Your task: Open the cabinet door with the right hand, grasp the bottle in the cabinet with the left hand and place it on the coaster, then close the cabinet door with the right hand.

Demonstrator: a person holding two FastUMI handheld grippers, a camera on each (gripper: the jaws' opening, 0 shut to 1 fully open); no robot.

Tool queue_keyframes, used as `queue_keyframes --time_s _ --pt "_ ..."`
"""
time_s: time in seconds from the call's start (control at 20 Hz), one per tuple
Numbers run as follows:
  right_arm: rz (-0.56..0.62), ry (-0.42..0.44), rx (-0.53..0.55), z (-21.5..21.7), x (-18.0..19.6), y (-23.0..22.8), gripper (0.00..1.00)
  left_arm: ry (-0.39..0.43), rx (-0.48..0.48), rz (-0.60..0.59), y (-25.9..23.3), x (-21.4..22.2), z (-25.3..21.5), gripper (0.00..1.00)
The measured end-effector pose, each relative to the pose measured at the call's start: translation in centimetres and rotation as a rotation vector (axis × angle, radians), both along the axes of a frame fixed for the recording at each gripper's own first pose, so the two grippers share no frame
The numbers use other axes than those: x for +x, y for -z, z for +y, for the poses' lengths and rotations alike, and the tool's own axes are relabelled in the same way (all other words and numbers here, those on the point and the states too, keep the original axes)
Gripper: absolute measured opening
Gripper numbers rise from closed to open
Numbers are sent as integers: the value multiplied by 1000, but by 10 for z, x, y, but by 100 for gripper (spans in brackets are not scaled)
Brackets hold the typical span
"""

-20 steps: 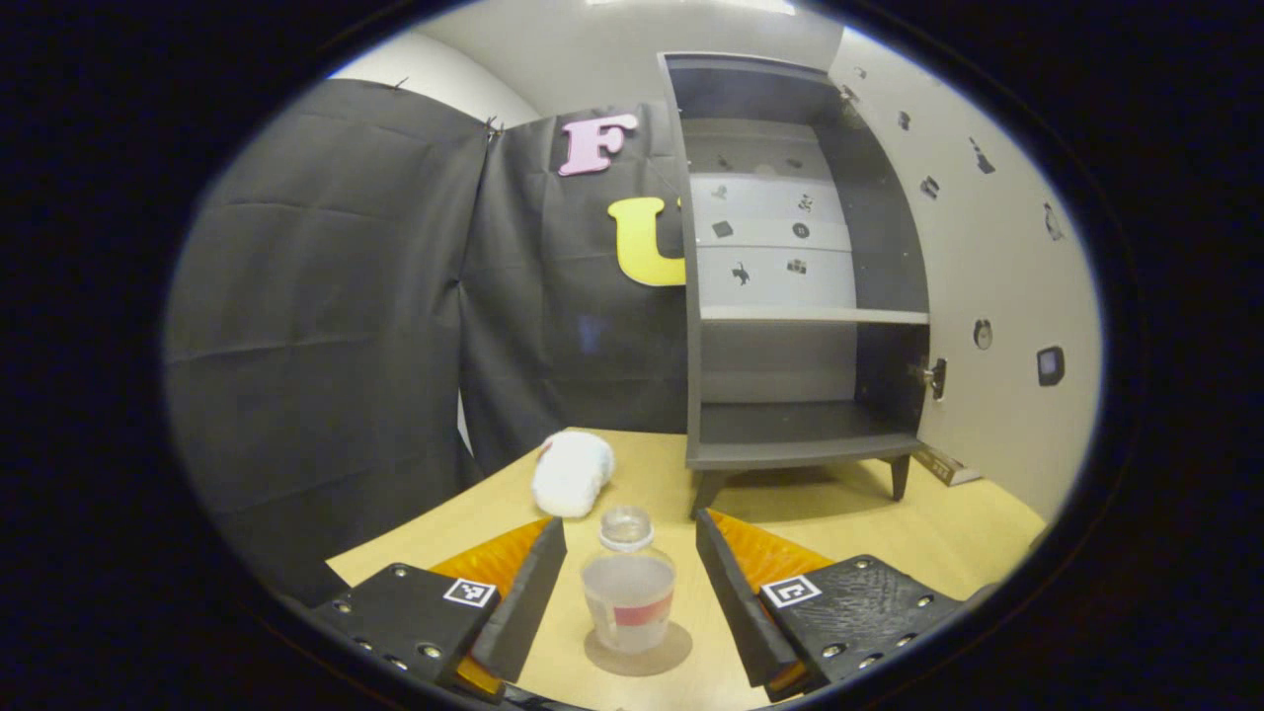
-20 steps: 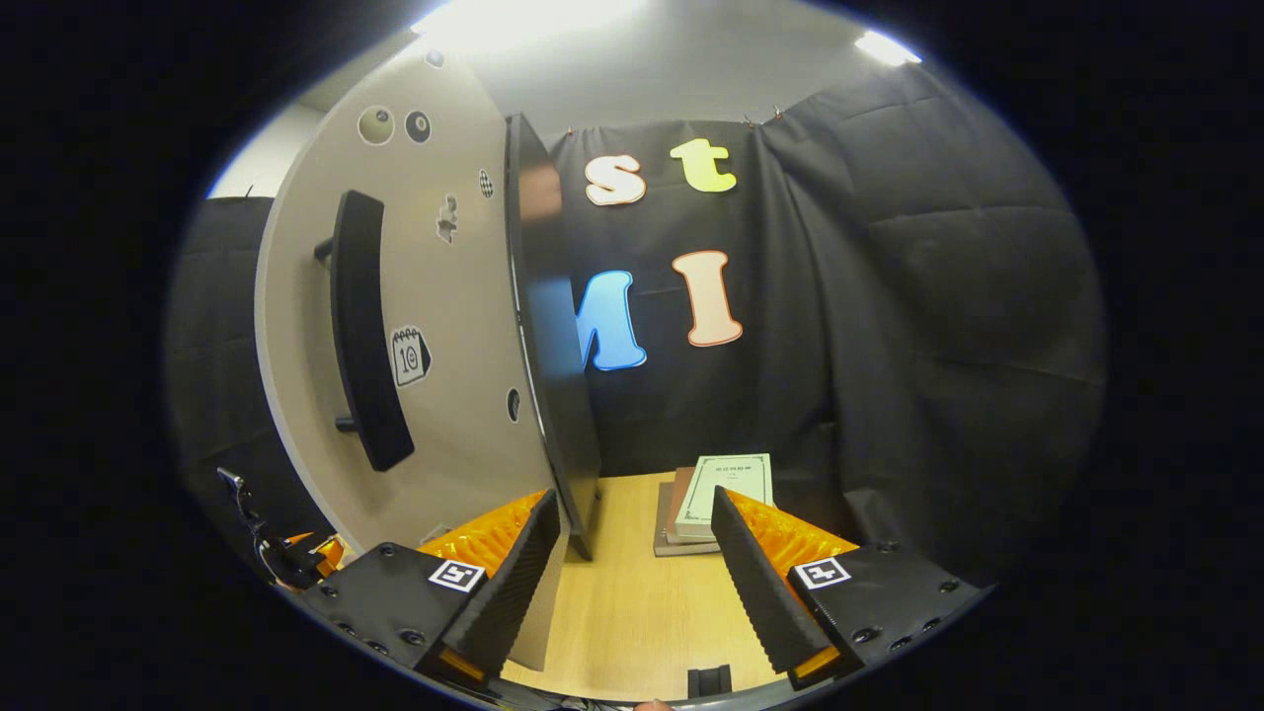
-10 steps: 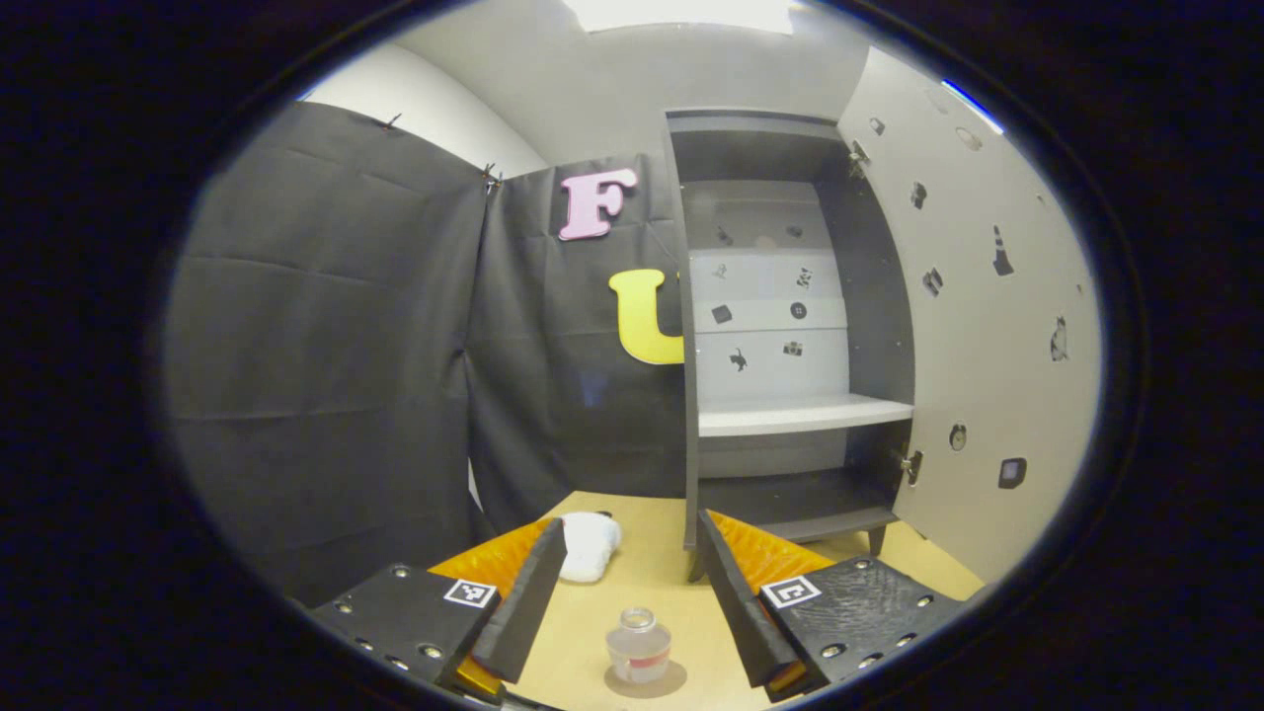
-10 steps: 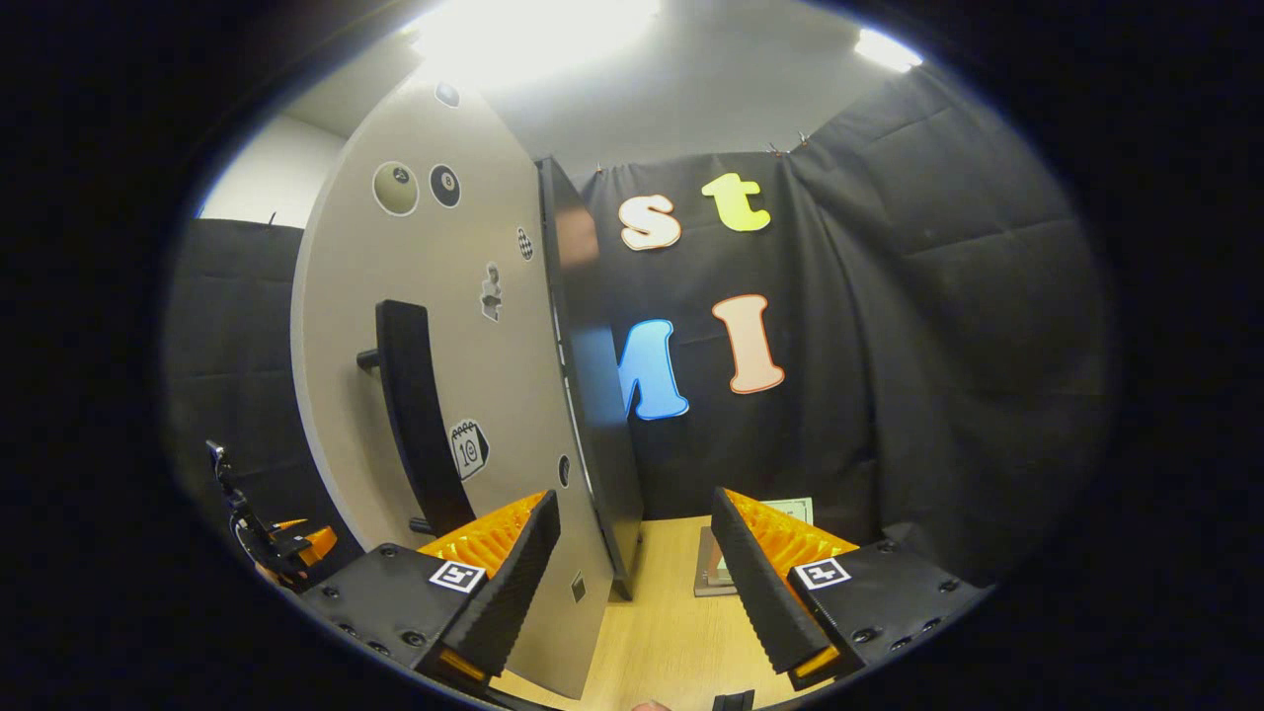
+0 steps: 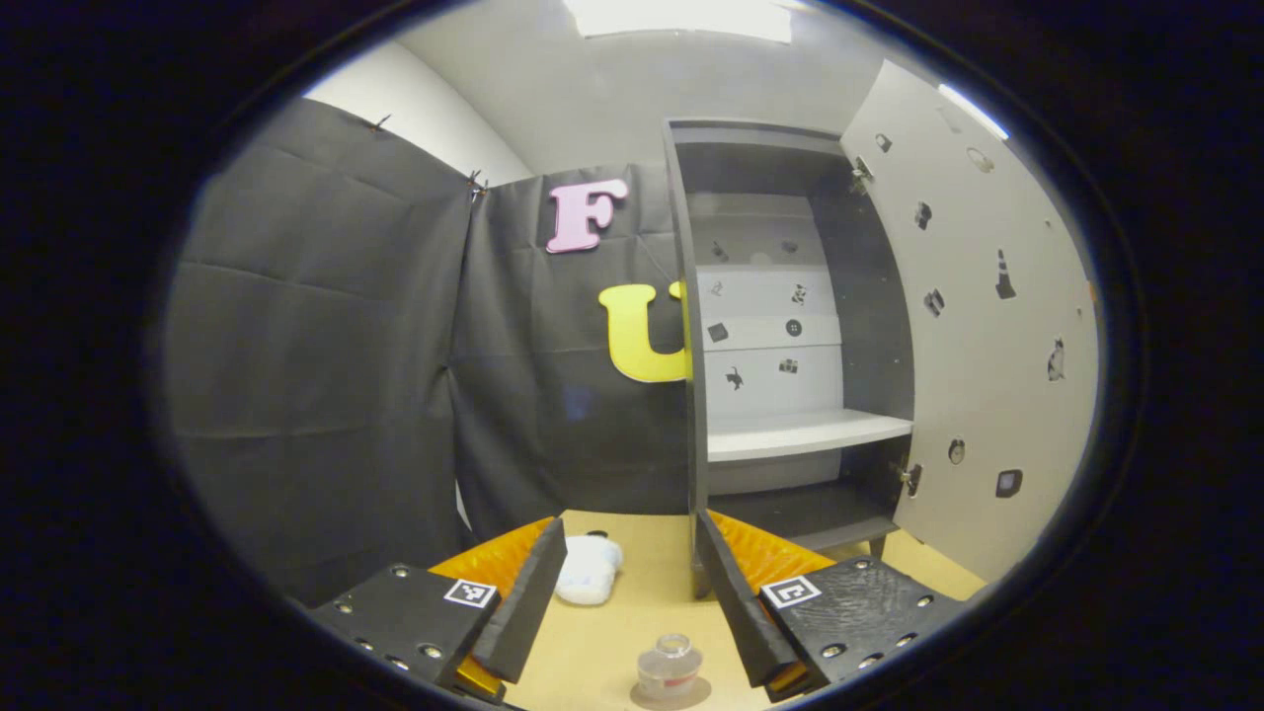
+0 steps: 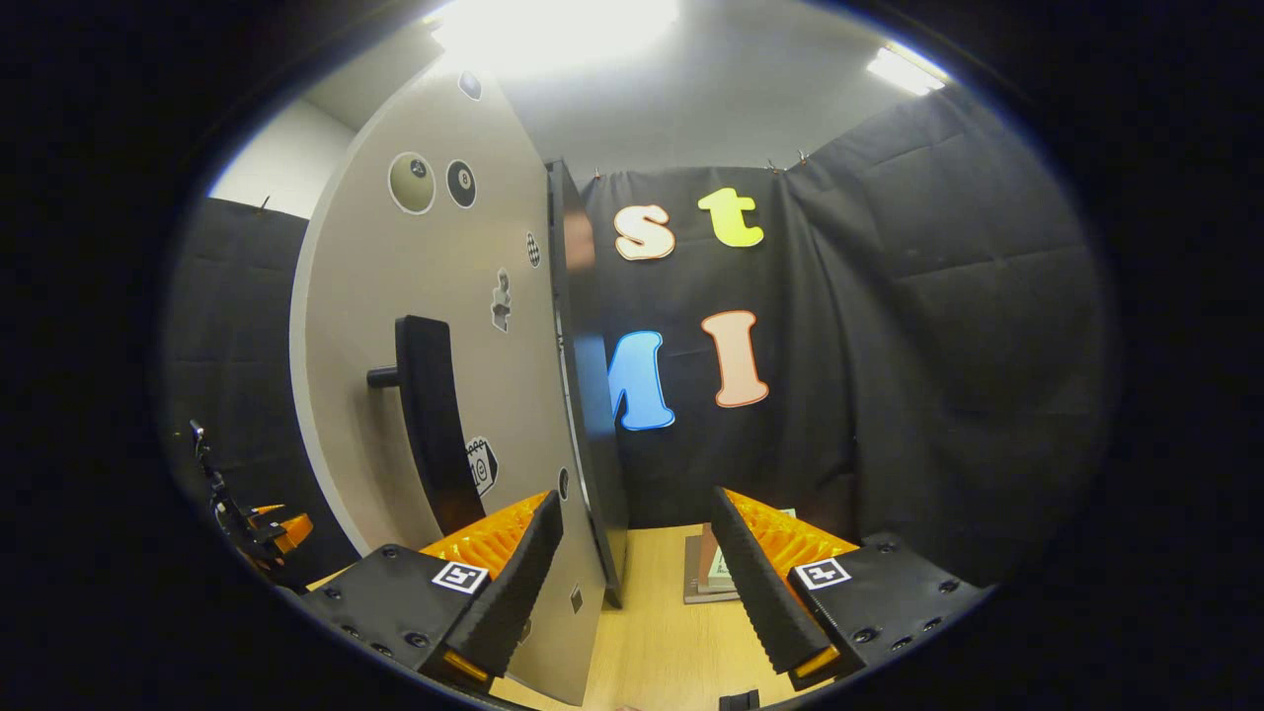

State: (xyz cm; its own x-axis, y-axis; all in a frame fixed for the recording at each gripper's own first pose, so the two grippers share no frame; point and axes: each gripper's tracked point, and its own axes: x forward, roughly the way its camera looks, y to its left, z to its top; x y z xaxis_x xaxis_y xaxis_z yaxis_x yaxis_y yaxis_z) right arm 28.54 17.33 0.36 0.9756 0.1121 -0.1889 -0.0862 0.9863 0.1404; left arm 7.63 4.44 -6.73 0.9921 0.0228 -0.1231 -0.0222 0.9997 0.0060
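Observation:
In the left gripper view a small clear bottle (image 5: 671,668) with a red band stands upright on a round coaster (image 5: 670,693) on the wooden table. My left gripper (image 5: 630,604) is open, above and behind the bottle, apart from it. The dark cabinet (image 5: 780,336) stands open behind, its shelves bare, its pale door (image 5: 987,326) swung out to the right. In the right gripper view the door (image 6: 454,355) is seen edge-on with its long dark handle (image 6: 434,425). My right gripper (image 6: 632,583) is open, its fingers on either side of the door's free edge without pressing on it.
A white fluffy object (image 5: 588,570) lies on the table left of the cabinet. A stack of books (image 6: 706,583) lies on the table behind the door. Part of the other gripper (image 6: 262,528) shows at the left of the right gripper view. Black cloth walls surround the table.
My left gripper has drawn back and up from the bottle, which now looks smaller and lower. The right gripper has risen slightly beside the door edge; the door still stands open.

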Motion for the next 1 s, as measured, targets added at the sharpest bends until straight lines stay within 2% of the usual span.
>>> queue_keyframes --time_s 0.2,0.25,0.3,0.35,0.4,0.7,1.0 --pt "0 -37 -20 33 -7 -3 96 30 -37 -17 -2 8 8 82" --pt "-1 -60 -20 46 -12 -4 100 33 -42 -22 -4 10 13 82" --pt "-1 -79 -19 57 -9 -5 84 34 -45 -27 -6 13 18 82" --pt "0 -99 -18 68 -9 -4 83 35 -47 -30 -6 20 25 82" --pt "-2 -111 -19 78 -6 -5 91 36 -50 -31 -5 25 31 82" --pt "-18 -137 -68 117 9 -7 90 8 -76 -28 3 30 70 80" --pt "-16 -212 -46 166 21 -3 91 -14 -83 -30 9 35 102 82"
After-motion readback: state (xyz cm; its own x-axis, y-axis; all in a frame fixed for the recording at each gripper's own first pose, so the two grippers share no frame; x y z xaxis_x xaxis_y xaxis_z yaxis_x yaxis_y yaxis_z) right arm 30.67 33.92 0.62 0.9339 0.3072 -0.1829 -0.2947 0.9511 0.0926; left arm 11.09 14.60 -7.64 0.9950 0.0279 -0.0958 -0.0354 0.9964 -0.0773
